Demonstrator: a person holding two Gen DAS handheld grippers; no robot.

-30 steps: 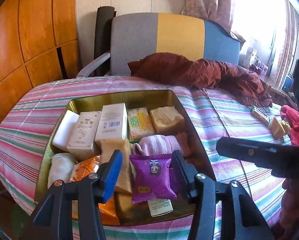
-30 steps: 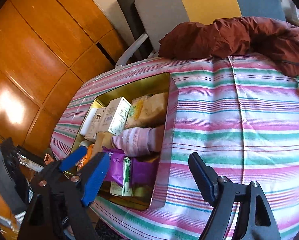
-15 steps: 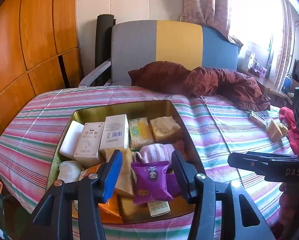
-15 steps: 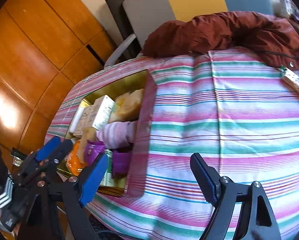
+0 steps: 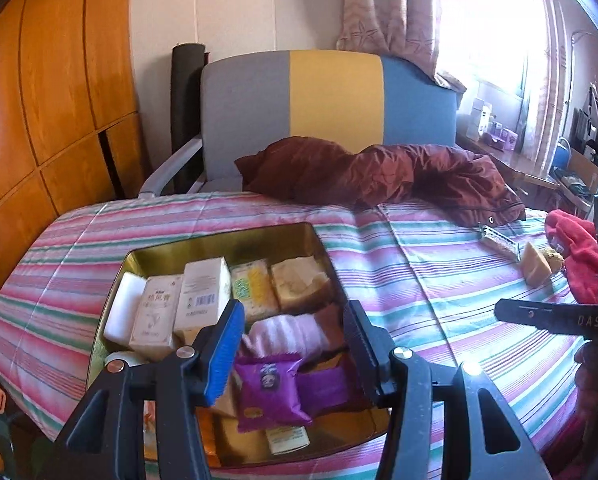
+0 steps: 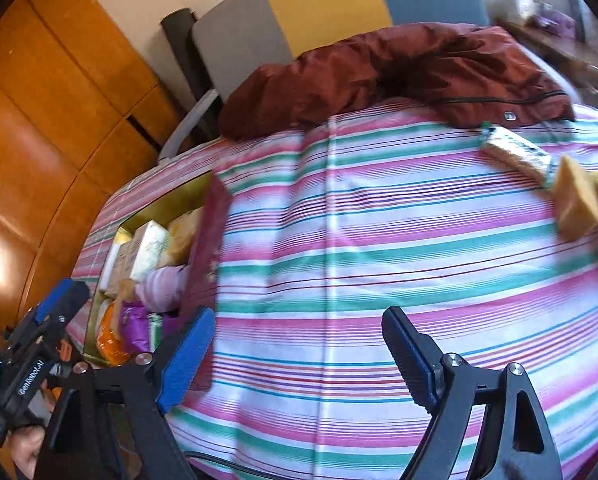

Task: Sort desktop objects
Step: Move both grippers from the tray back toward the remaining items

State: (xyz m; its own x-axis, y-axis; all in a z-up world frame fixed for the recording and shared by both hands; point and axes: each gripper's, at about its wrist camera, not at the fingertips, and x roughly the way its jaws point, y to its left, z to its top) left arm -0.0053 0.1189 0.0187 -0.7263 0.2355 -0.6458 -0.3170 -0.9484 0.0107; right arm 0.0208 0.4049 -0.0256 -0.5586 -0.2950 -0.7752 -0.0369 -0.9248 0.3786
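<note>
Both grippers held empty over the striped bedspread, tin nearly filled

The gold tin (image 5: 223,246) is packed with boxes, a pink towel (image 5: 287,330) and a purple snack packet (image 5: 269,390), judged already sorted. Well right of the tin, a snack bar (image 6: 517,154) and tan wedge (image 6: 577,202) lie unsorted. The left gripper (image 5: 295,346) is held above the tin, the right gripper (image 6: 299,354) toward those strays; both jaws are spread wide, nothing gripped or touched.
</note>
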